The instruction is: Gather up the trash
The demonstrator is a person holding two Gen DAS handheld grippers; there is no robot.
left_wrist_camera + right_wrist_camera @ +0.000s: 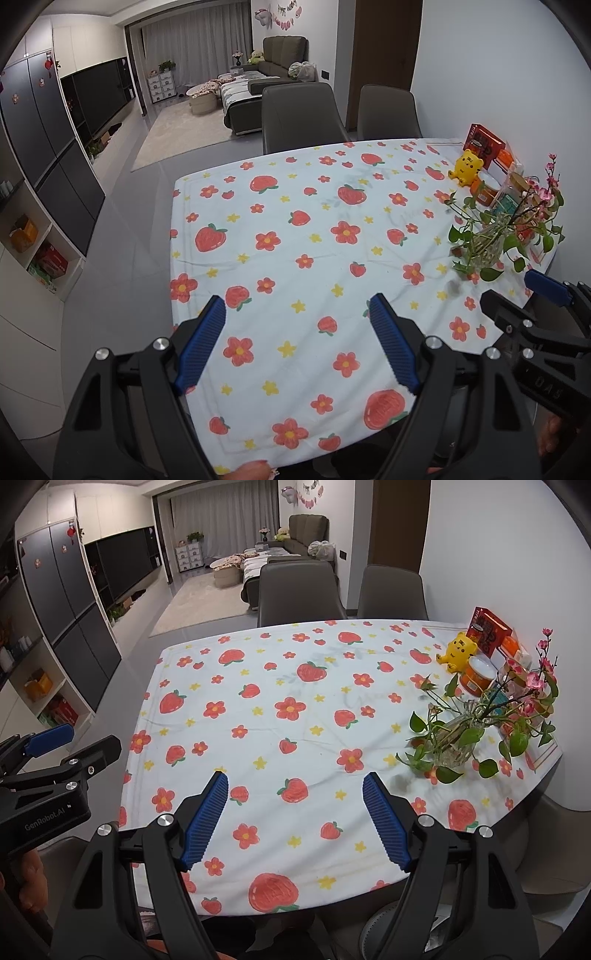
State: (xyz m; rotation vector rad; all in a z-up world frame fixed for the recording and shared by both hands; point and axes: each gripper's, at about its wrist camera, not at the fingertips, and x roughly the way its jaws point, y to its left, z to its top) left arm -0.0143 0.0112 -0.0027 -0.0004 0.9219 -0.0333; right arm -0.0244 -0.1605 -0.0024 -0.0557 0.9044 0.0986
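A living room with a grey sofa (pixel 284 51) lies beyond the bench (pixel 314 229), whose cloth bears strawberries and flowers. No trash is to be made out on it. Beside the glass vase (pixel 452 738), near the wall, stand a yellow toy (pixel 458 650), tins and boxes. The left tool (pixel 297 321) and right tool (pixel 295 797) both gape wide, empty, over the near edge.

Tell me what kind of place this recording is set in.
Likely a home's open dining and living area: a table under a strawberry-print cloth, dining chairs behind it, and a sofa beyond.
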